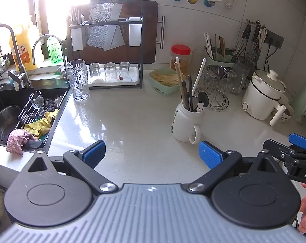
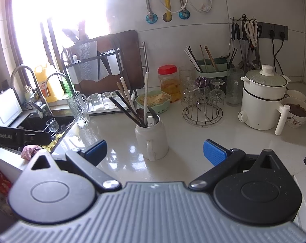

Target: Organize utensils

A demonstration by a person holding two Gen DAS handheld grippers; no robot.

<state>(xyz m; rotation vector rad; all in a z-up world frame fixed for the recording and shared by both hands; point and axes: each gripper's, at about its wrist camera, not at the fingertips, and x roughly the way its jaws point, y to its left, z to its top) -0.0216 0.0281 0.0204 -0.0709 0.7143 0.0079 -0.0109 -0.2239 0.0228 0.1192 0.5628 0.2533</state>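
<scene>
A white mug (image 1: 186, 122) (image 2: 152, 139) stands upright on the pale counter, its handle toward me. Chopsticks (image 1: 184, 87) (image 2: 125, 103), a white stick and spoons (image 1: 202, 100) poke out of it. A green utensil caddy (image 1: 221, 57) (image 2: 211, 68) with more chopsticks sits against the back wall. My left gripper (image 1: 152, 155) is open and empty, low over the counter, left of and nearer than the mug. My right gripper (image 2: 155, 150) is open and empty just in front of the mug's handle. Part of the right gripper (image 1: 294, 147) shows at the left view's right edge.
A sink (image 1: 15, 113) with a pot, glass and cloths lies at left. A tall glass (image 1: 78, 80), a rack with upturned glasses (image 1: 110, 71), a green basket (image 1: 166, 81), a wire glass stand (image 2: 202, 105), a white electric pot (image 2: 262, 99) and a bowl (image 2: 298, 111) line the counter.
</scene>
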